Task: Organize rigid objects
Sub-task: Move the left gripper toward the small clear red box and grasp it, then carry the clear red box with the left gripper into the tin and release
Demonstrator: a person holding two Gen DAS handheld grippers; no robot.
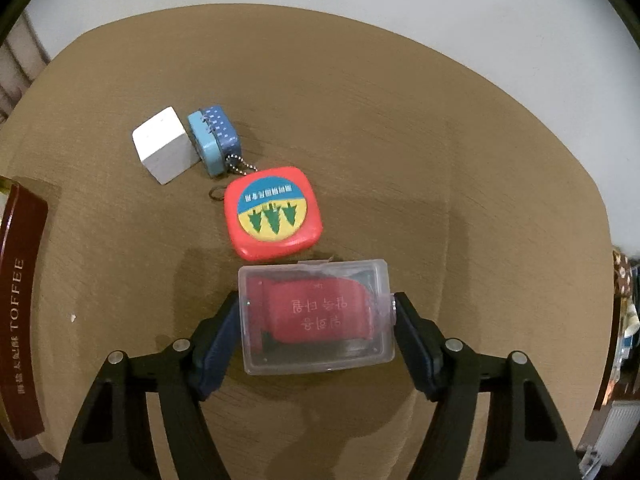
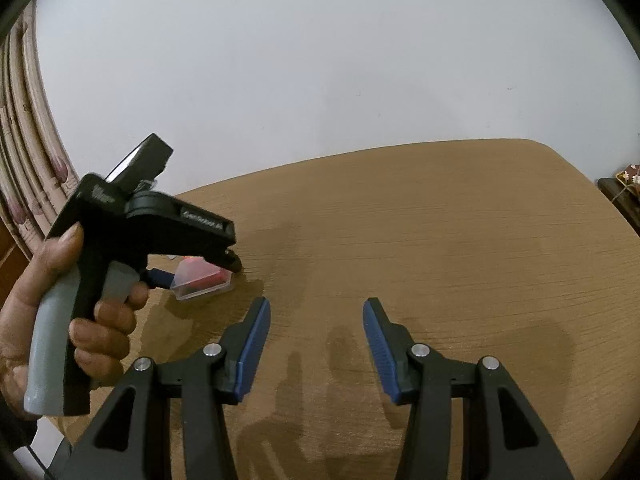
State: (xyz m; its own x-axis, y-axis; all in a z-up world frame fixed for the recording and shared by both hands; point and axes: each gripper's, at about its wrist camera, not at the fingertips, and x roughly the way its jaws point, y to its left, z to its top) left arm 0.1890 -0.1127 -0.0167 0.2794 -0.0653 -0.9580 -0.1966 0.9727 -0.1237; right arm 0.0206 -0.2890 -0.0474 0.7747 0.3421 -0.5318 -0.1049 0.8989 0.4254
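Observation:
My left gripper point(image 1: 316, 312) is shut on a clear plastic case point(image 1: 316, 316) with a red item inside, low over the brown table point(image 1: 440, 160). Just beyond the case lies a red square tape measure point(image 1: 274, 212) with a tree logo. Farther left sit a blue keychain block point(image 1: 214, 140) and a white cube point(image 1: 164, 150), side by side. In the right wrist view the clear case point(image 2: 202, 280) shows at the left, held by the left gripper in a hand. My right gripper point(image 2: 316, 320) is open and empty above the table point(image 2: 460, 240).
A dark red box marked TOFFEE point(image 1: 22, 312) stands at the table's left edge. A white wall point(image 2: 320, 60) lies behind the table. Curtains point(image 2: 28, 152) hang at the far left. Clutter point(image 1: 628, 320) sits past the table's right edge.

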